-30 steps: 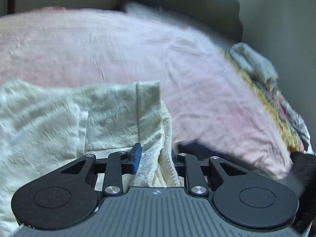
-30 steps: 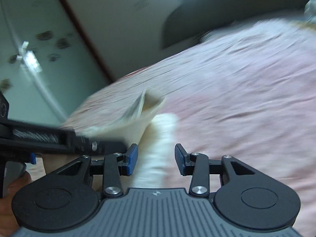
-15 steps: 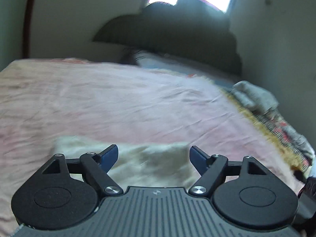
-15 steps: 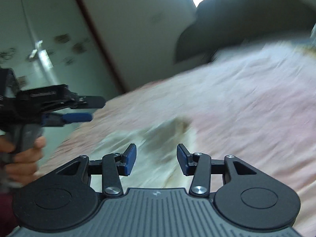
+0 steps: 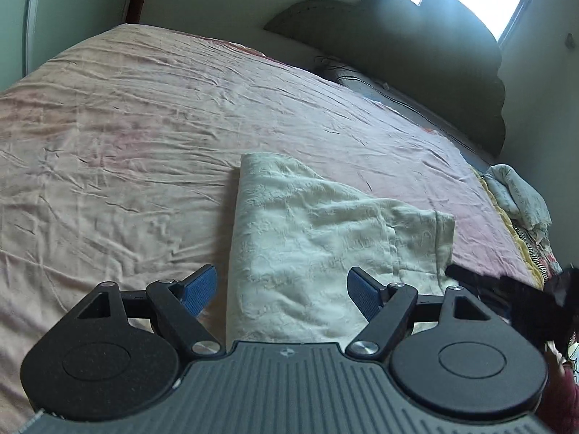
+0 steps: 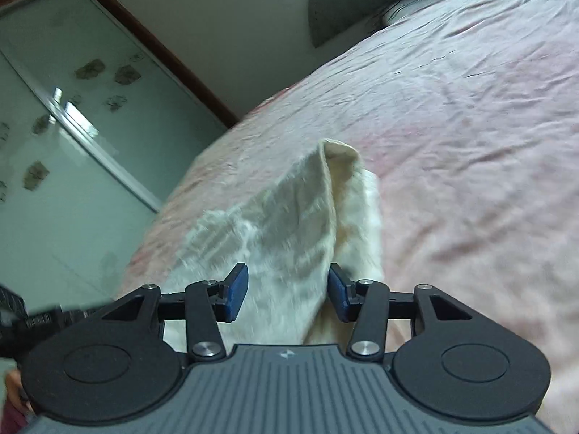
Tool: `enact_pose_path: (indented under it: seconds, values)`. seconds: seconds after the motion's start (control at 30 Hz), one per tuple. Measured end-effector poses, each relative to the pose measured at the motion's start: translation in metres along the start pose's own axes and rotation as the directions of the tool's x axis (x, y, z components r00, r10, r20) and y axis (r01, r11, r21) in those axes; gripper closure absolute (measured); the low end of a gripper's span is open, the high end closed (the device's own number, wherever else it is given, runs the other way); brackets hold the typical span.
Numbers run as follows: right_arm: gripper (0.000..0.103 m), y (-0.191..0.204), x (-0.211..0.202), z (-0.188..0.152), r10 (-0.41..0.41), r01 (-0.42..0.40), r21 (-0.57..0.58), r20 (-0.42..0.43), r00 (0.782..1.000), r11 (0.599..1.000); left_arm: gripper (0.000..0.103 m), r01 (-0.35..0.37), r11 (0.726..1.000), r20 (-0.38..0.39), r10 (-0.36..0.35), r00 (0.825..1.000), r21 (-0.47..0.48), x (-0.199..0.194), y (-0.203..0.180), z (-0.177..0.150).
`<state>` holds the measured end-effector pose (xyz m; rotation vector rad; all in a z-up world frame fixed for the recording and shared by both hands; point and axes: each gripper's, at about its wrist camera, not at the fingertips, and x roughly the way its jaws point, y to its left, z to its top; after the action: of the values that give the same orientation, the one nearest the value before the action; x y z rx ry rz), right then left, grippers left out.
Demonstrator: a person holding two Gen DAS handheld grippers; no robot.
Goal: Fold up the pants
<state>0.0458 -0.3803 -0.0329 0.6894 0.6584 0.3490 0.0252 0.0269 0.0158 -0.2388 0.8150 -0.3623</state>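
Cream pants point(image 5: 325, 238), folded into a thick rectangle, lie on the pink bed sheet point(image 5: 144, 126). My left gripper point(image 5: 282, 289) hovers over their near edge, open wide, its blue pads apart from the cloth. At that view's right edge the right gripper's dark body point(image 5: 506, 289) reaches the pants' right corner. In the right wrist view the pants point(image 6: 289, 224) show a raised fold ridge running toward the right gripper point(image 6: 286, 294). Its jaws are closing with cloth lying between them, and the pads do not visibly press it.
A dark padded headboard point(image 5: 416, 43) stands under a bright window. Crumpled clothes point(image 5: 521, 195) are piled at the bed's right edge. A frosted glass wardrobe door point(image 6: 54, 144) lines the far side. The left gripper's blurred body point(image 6: 36, 322) and a hand point(image 6: 14, 390) show low left.
My left gripper let go of the pants, opened wide and drew back, so the folded pants now lie ahead of it. The right gripper swung over the pants' edge.
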Motion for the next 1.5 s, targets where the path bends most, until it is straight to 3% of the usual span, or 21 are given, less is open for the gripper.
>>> enact_pose_path:
  seconds: [0.03,0.07,0.3,0.4,0.47,0.57,0.6,0.63,0.7,0.77,0.83,0.87,0.93,1.07,1.23,1.4,1.5]
  values:
    - [0.088,0.000,0.004,0.003,-0.014,0.014,-0.009,-0.004,1.000,1.000,0.022,-0.003,1.000,0.001,0.003,1.000,0.015,-0.001,-0.002,-0.002]
    - [0.095,0.003,0.007,0.004,-0.043,0.043,-0.045,-0.007,0.999,0.998,0.022,-0.004,1.000,0.004,0.004,1.000,0.030,-0.002,-0.005,-0.003]
    - [0.097,0.038,-0.004,0.025,-0.138,0.154,-0.260,0.078,0.987,0.953,0.022,0.038,0.994,-0.004,-0.037,0.999,0.098,0.007,-0.030,-0.008]
    - [0.097,0.034,0.011,0.022,-0.204,0.198,-0.283,0.011,0.979,0.938,0.022,0.040,0.983,-0.054,-0.031,0.998,0.179,0.023,-0.044,-0.018]
    - [0.090,0.033,0.012,0.014,-0.275,0.267,-0.306,0.017,0.961,0.914,0.022,0.040,0.975,-0.099,-0.018,0.995,0.220,0.032,-0.047,-0.026]
    - [0.089,0.054,-0.016,0.004,-0.360,0.395,-0.317,0.163,0.918,0.862,0.022,0.045,0.966,-0.098,-0.021,0.995,0.254,0.033,-0.049,-0.031]
    - [0.089,0.066,-0.024,-0.001,-0.332,0.378,-0.349,0.185,0.925,0.858,0.022,0.058,0.964,-0.100,-0.033,0.994,0.260,0.033,-0.050,-0.031]
    - [0.089,0.074,-0.029,-0.006,-0.268,0.314,-0.378,0.170,0.948,0.871,0.022,0.065,0.964,-0.100,-0.040,0.994,0.260,0.034,-0.051,-0.031]
    - [0.088,0.084,-0.023,-0.017,-0.159,0.167,-0.412,0.053,0.986,0.896,0.022,0.066,0.961,-0.095,-0.042,0.995,0.268,0.036,-0.054,-0.030]
    - [0.088,0.086,-0.009,-0.032,-0.205,0.170,-0.463,-0.027,0.978,0.870,0.022,0.058,0.956,-0.093,-0.032,0.995,0.287,0.036,-0.058,-0.033]
    - [0.089,0.076,-0.001,-0.042,-0.304,0.259,-0.497,-0.011,0.952,0.828,0.022,0.027,0.954,-0.074,-0.005,0.997,0.300,0.033,-0.061,-0.035]
    - [0.089,0.074,-0.005,-0.040,-0.322,0.290,-0.462,0.011,0.947,0.838,0.022,0.017,0.952,-0.064,0.003,0.998,0.306,0.032,-0.063,-0.034]
    - [0.088,0.085,-0.018,-0.037,-0.309,0.299,-0.439,0.051,0.950,0.847,0.022,-0.004,0.954,-0.052,0.020,0.998,0.301,0.031,-0.064,-0.032]
    - [0.087,0.117,-0.019,-0.048,-0.267,0.251,-0.532,0.047,0.962,0.809,0.022,-0.072,0.957,-0.044,0.088,0.995,0.281,0.036,-0.069,-0.032]
    - [0.087,0.121,-0.006,-0.072,-0.334,0.285,-0.584,0.025,0.942,0.760,0.022,-0.113,0.944,-0.043,0.132,0.990,0.309,0.037,-0.075,-0.039]
    - [0.088,0.111,-0.008,-0.075,-0.331,0.287,-0.536,0.015,0.944,0.794,0.020,-0.134,0.938,-0.042,0.155,0.987,0.319,0.037,-0.077,-0.042]
    - [0.084,0.118,-0.015,-0.074,-0.323,0.296,-0.544,0.049,0.945,0.785,0.019,-0.133,0.938,-0.040,0.154,0.987,0.321,0.036,-0.078,-0.043]
